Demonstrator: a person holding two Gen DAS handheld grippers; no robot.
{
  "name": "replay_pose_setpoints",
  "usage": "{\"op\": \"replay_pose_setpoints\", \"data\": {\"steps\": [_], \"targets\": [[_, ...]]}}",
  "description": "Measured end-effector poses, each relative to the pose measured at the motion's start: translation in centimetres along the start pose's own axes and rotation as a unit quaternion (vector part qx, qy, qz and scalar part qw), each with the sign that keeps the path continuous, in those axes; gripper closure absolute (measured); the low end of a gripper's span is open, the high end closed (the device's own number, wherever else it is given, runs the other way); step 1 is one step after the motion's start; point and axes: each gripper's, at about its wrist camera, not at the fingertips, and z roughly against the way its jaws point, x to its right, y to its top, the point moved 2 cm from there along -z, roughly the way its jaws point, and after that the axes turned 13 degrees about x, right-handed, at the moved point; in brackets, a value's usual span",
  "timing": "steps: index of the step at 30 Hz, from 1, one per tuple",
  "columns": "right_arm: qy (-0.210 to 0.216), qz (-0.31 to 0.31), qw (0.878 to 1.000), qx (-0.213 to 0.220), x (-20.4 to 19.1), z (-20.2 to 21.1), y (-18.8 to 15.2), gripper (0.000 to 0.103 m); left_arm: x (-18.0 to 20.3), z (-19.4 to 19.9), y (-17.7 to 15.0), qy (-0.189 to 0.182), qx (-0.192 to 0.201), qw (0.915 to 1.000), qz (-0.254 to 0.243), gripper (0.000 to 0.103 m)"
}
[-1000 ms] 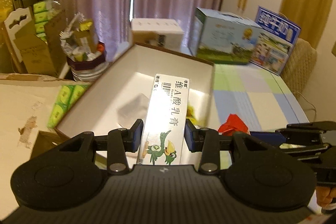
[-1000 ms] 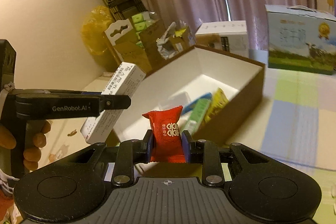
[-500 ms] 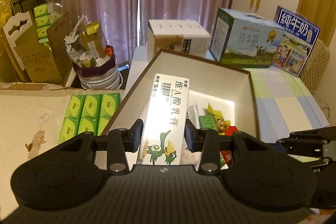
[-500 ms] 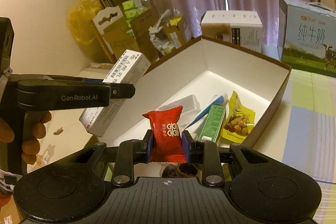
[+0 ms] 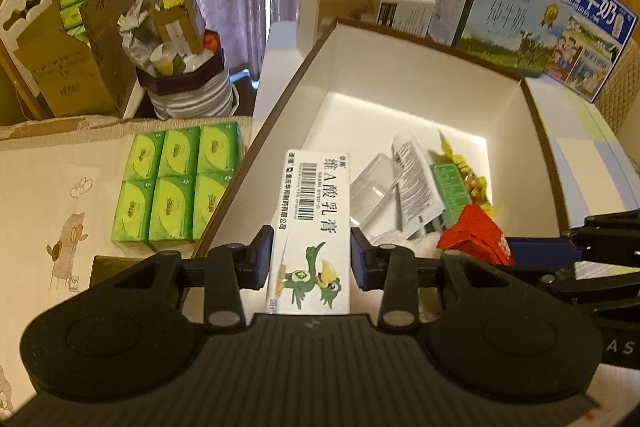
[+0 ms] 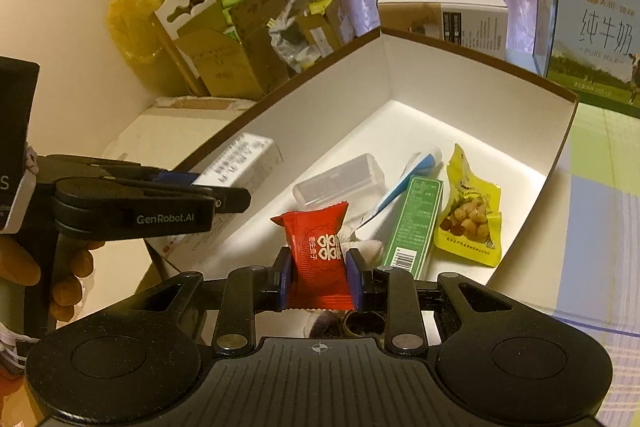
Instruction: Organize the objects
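My left gripper (image 5: 312, 259) is shut on a white ointment box (image 5: 312, 223) with a green bird print, held over the near left part of the open white box (image 5: 400, 67). My right gripper (image 6: 319, 277) is shut on a red candy packet (image 6: 318, 247), held over the white box's (image 6: 460, 67) near edge. The left gripper and its ointment box (image 6: 244, 159) show at the left of the right wrist view. The candy packet (image 5: 476, 235) shows at the right of the left wrist view.
Inside the box lie a clear plastic case (image 6: 338, 183), a blue-white tube (image 6: 404, 179), a green carton (image 6: 414, 223) and a yellow snack packet (image 6: 470, 215). Green tissue packs (image 5: 176, 183) lie left of the box. Milk cartons (image 5: 496, 19) and a white carton (image 5: 360, 3) stand behind.
Both grippers have moved forward and down over the white box, each still holding its object. The box interior and its contents now fill more of both views.
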Motion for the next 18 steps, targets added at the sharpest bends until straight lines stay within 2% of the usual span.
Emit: {"op": "replay_pose_setpoints", "data": {"steps": [5,18], "targets": [[0.002,-0.001,1.0,-0.005,-0.1,-0.4,-0.1,0.078,-0.4,-0.6,-0.5,-0.001,-0.012,0.9999,-0.002,0.069],[0.015,0.002,1.0,-0.012,-1.3,-1.0,-0.3,0.078,-1.3,0.2,-0.4,0.001,-0.01,0.9999,-0.001,0.069]]}}
